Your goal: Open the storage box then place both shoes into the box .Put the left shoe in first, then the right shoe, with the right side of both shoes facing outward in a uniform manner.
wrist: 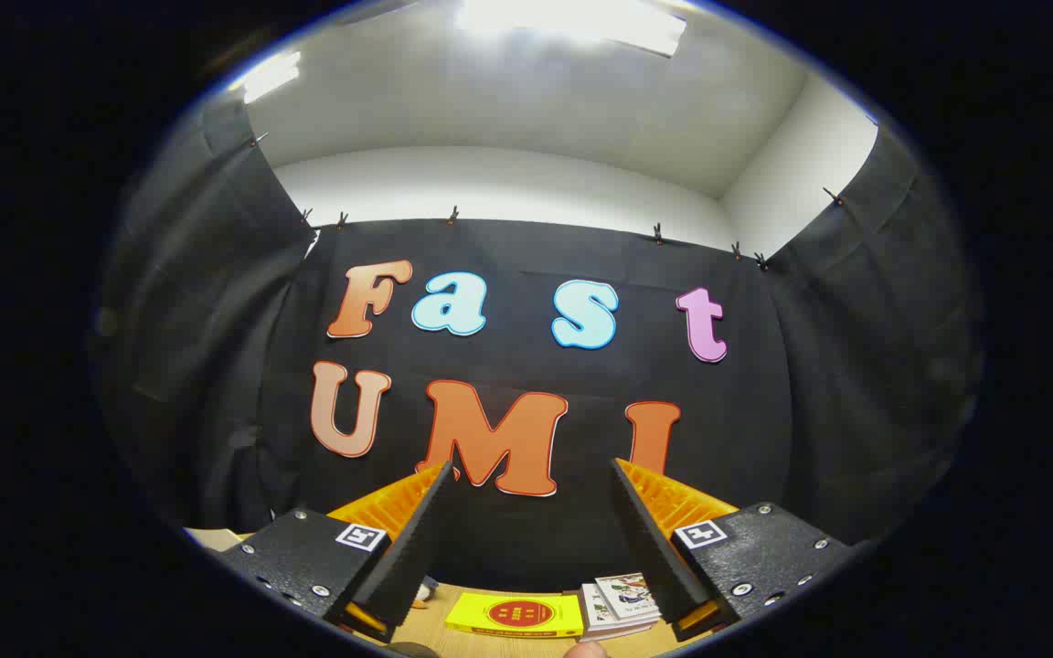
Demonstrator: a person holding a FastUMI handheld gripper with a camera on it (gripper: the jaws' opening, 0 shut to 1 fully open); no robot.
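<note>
1. The gripper [531, 475] is tilted up toward the booth wall, fingers spread wide, holding nothing.
2. Below the fingers, a flat yellow box [515, 614] lies on the wooden table [426, 631]; its label is unreadable.
3. Small printed booklets [620, 603] lie just beside that box.

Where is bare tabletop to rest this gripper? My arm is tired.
The gripper is open, holding nothing. Bare table shows beside the yellow box. On the box's other side it is crowded with booklets.

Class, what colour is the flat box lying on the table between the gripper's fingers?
Yellow, with a red round mark on top; the flat box shows best in the gripper view.
</note>
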